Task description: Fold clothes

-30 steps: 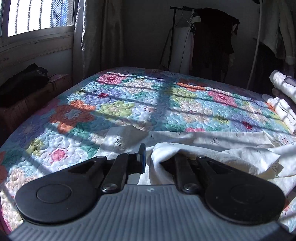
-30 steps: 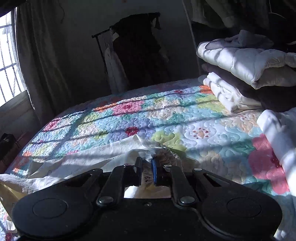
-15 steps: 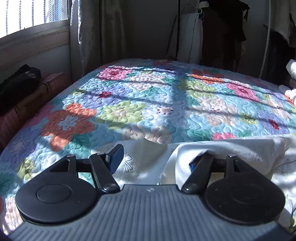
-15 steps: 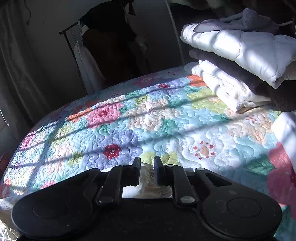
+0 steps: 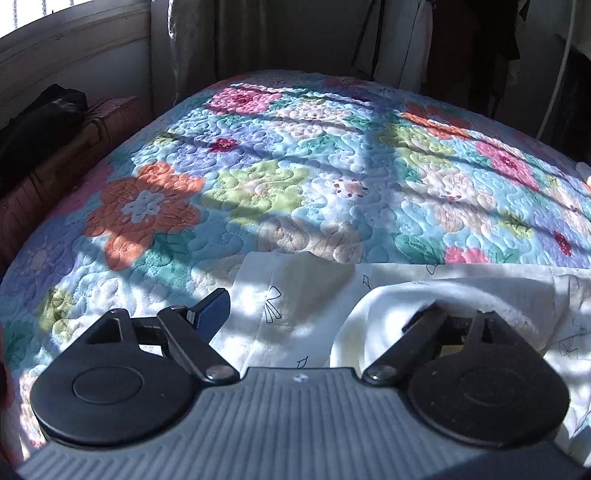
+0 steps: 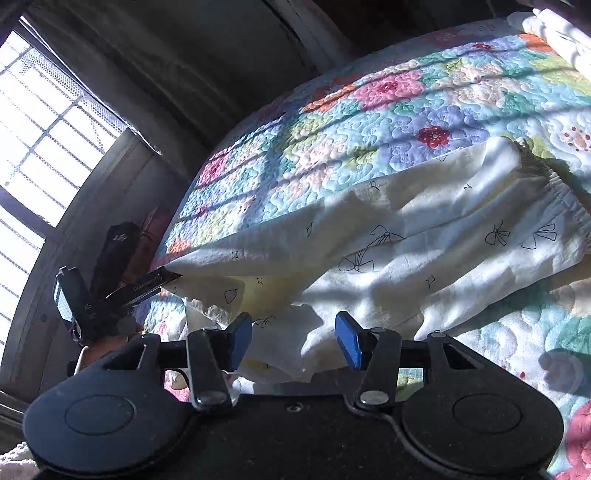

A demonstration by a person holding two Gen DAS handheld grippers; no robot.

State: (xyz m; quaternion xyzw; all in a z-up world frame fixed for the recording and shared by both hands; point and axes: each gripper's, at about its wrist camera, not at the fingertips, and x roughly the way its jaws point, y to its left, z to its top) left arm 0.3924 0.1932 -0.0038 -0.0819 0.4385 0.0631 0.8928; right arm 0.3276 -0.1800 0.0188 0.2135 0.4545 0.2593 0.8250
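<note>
Nearest in the right wrist view, the right gripper [image 6: 293,341] stands with its blue-padded fingers [image 6: 349,341] spread wide apart and nothing between them; a rumpled lip of the cream-white cotton garment printed with small black bows [image 6: 406,266] lies just beyond the gap, so I judge this tong is free and poised over the near hem for a fresh hold. The garment sprawls across the middle of that frame, its gathered elastic waistband [image 6: 561,199] at the right edge, flat on the quilted floral bedspread [image 6: 369,110] because the bed serves as the folding surface. At lower left of the same view the left gripper [image 6: 162,280] meets the cloth's far-left corner, which is drawn out to a taut point there, presumably to keep that edge stretched straight; whether it truly pinches the cloth I cannot tell from here. In the left wrist view its own fingers are splayed, the blue pad [image 5: 214,314] bare at lower left and the other finger buried under a hump of fabric at lower right, so the cloth looks draped over it rather than clamped. Further back, the bedspread runs up into striped sunlight, and a stack of pale folded laundry [image 6: 554,29] sits at the upper right corner. Beyond, a barred window [image 6: 44,122] fills the upper left.
</note>
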